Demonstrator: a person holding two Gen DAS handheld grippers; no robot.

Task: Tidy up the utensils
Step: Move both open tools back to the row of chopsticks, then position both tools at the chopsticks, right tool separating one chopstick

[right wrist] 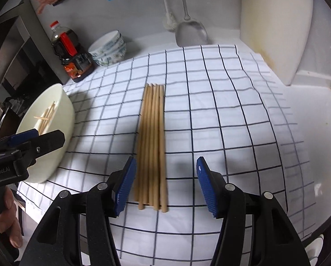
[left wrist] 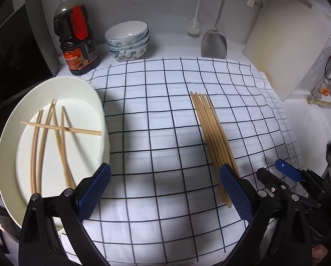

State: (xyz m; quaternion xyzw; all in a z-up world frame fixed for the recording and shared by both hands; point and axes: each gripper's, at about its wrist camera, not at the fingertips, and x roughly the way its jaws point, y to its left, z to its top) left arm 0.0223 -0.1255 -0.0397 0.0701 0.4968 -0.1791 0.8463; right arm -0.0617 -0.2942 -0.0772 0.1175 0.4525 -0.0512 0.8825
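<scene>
Several wooden chopsticks point(left wrist: 212, 128) lie side by side in a neat row on the checked cloth point(left wrist: 154, 110). Several more chopsticks point(left wrist: 54, 128) lie loose and crossed on a white plate point(left wrist: 81, 93) at the left. My left gripper point(left wrist: 164, 167) is open over the cloth between plate and row, with nothing between its pads. In the right wrist view, my right gripper point(right wrist: 166, 159) stands open with the near ends of the row point(right wrist: 153, 133) between its fingers, close to the left pad point(right wrist: 125, 184); neither pad presses on them. Each gripper shows in the other's view: right point(left wrist: 267, 167), left point(right wrist: 50, 134).
A dark sauce bottle point(left wrist: 74, 37) and stacked bowls point(left wrist: 127, 42) stand at the back left. A brush point(left wrist: 194, 26) and a metal spatula point(left wrist: 214, 42) hang against the back wall. A white cutting board point(left wrist: 287, 44) leans at the right. A hand point(right wrist: 8, 221) holds the left gripper.
</scene>
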